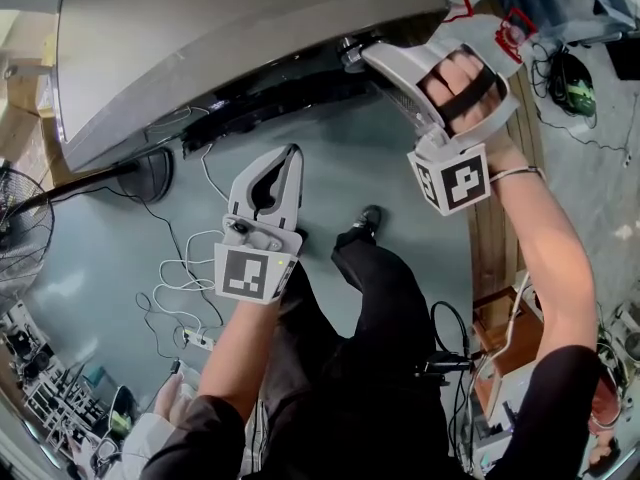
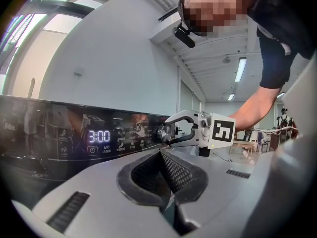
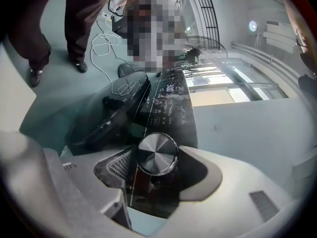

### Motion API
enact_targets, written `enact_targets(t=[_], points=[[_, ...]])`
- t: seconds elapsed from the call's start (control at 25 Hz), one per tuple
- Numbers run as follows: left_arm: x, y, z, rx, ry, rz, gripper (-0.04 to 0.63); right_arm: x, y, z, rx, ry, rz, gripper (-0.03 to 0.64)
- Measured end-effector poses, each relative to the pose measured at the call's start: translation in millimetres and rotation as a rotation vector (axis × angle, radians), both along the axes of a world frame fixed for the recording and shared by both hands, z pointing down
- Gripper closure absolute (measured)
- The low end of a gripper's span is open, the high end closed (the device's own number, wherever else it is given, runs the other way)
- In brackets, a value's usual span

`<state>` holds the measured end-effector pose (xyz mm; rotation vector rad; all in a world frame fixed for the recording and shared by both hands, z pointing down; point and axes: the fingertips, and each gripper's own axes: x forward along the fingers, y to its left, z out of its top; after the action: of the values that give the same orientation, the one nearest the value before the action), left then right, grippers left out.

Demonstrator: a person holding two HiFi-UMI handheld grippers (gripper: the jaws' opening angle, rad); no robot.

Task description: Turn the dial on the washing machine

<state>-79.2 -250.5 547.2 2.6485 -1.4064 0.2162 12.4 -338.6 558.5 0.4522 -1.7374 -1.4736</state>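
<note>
The right gripper [image 1: 362, 56] is clamping both jaws on the round metal dial [image 3: 157, 154], which is sitting at the right end of the dark control panel [image 2: 59, 133] of the washing machine [image 1: 220, 38]. The left gripper [image 1: 292, 153] is hovering nearer, jaws pressed together and holding nothing.

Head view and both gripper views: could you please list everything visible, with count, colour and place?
washing machine: one, grey, top of head view.
control panel: one, glossy black, display lit, on the machine.
dial: one, silver, on the panel, between the right gripper's jaws.
cables: several, white, on the floor.
floor: grey-green, below the machine.
trousers: black, bottom centre.
left gripper: one, grey, shut, empty, apart from the machine.
right gripper: one, grey, shut on the dial.
</note>
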Motion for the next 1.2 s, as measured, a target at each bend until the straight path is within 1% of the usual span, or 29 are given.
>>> enact_targets(t=[0.12, 0.4, 0.64, 0.72, 0.88, 1.0, 1.08, 1.2], points=[[4, 2, 1, -0.001, -0.029, 0.021, 0.58, 0, 1, 0, -0.004, 0.006, -0.01, 0.336], [11, 3, -2, 0.012, -0.049, 0.041, 0.58, 2, 3, 0, 0.026, 0.059, -0.041, 0.341], [15, 7, 0, 0.012, -0.054, 0.046, 0.58, 3, 3, 0, 0.024, 0.062, -0.043, 0.339], [16, 9, 0, 0.015, -0.064, 0.054, 0.58, 2, 3, 0, 0.011, 0.044, -0.039, 0.339], [17, 11, 0, 0.017, -0.079, 0.072, 0.58, -3, 9, -5, -0.035, -0.023, -0.045, 0.339], [16, 12, -2, 0.017, -0.083, 0.08, 0.58, -3, 15, -7, -0.039, -0.027, -0.046, 0.339], [15, 15, -4, 0.016, -0.09, 0.084, 0.58, -2, 19, -12, -0.052, -0.046, -0.036, 0.34], [13, 18, -10, 0.025, -0.086, 0.082, 0.58, -2, 27, -24, -0.079, -0.11, -0.01, 0.37]])
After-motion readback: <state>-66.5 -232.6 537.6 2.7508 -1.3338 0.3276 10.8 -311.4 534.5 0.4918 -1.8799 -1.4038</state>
